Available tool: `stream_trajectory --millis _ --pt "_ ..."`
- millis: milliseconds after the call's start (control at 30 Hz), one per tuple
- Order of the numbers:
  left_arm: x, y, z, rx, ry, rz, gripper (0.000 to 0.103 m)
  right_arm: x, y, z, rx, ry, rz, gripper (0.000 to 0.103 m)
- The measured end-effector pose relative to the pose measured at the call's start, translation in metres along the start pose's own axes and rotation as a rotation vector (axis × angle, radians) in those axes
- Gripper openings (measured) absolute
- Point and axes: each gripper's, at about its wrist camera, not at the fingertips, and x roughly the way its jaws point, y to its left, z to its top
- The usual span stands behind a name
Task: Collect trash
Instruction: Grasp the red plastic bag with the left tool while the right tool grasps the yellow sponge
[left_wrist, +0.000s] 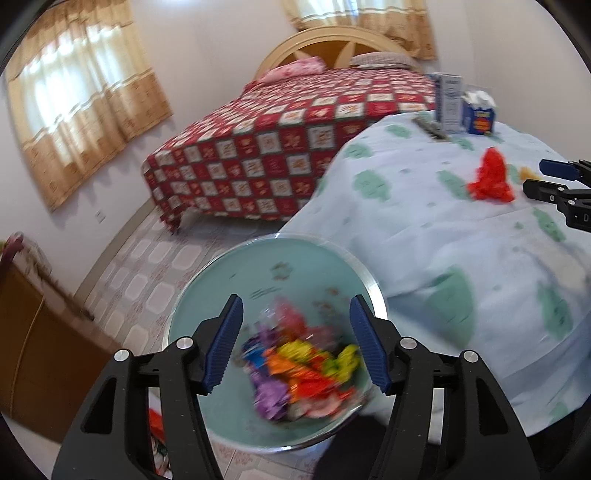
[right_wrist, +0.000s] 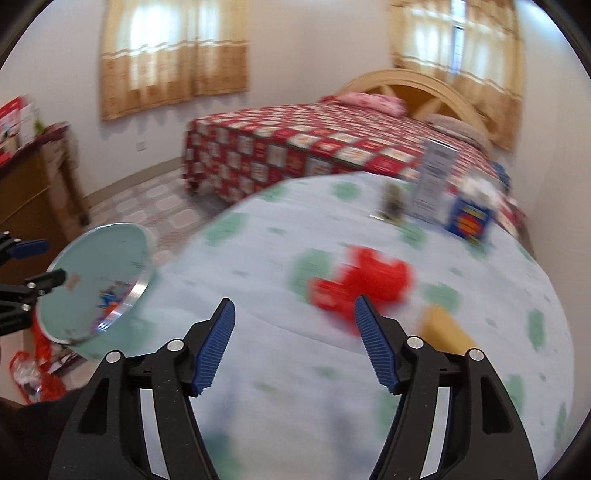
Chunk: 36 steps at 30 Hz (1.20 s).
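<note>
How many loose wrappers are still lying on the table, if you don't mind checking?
2: a red wrapper mid-table, ahead of the right gripper, and a yellow wrapper just right of it. Others may sit hidden behind the boxes.

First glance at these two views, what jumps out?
The crumpled red wrapper on the pale blue tablecloth, just ahead of the open right hand-held gripper. Next, the teal bin beside the table, with bright wrappers piled inside, directly under the open left hand-held gripper. Behind it all, the red checkered bed.
</note>
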Motion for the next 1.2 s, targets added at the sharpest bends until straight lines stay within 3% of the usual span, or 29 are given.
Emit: stream_trajectory --millis 333,600,700,767,800,833,900,1200 --pt "0.012 -0.106 0.063 0.091 -0.043 -0.155 0.061 -0.016 -0.119 -0.033 0.210 0.035 -0.222 0.068" --pt "0.033 -0.178 0.112 0.147 -0.074 -0.230 0.061 -0.021 -0.156 -0.047 0.271 0.037 -0.233 0.068" --pt "0.053 -0.197 0.122 0.157 -0.047 -0.260 0.061 -0.024 -0.163 -0.049 0.281 0.033 -0.232 0.068" --pt "0.067 -0.203 0.125 0.152 -0.015 -0.264 0.048 -0.023 -0.168 -0.050 0.299 0.034 -0.231 0.068" --pt "0.074 -0.204 0.126 0.152 0.007 -0.274 0.019 -0.023 -0.170 -0.050 0.307 0.037 -0.229 0.068" --pt "0.081 -0.204 0.126 0.145 0.036 -0.297 0.005 -0.022 -0.171 -0.051 0.312 0.039 -0.227 0.068" --pt "0.085 -0.197 0.125 0.125 0.055 -0.330 0.001 -0.022 -0.172 -0.051 0.315 0.041 -0.215 0.068" --pt "0.061 -0.139 0.117 0.104 0.000 -0.265 0.001 0.002 -0.146 -0.028 0.230 0.061 -0.076 0.071"
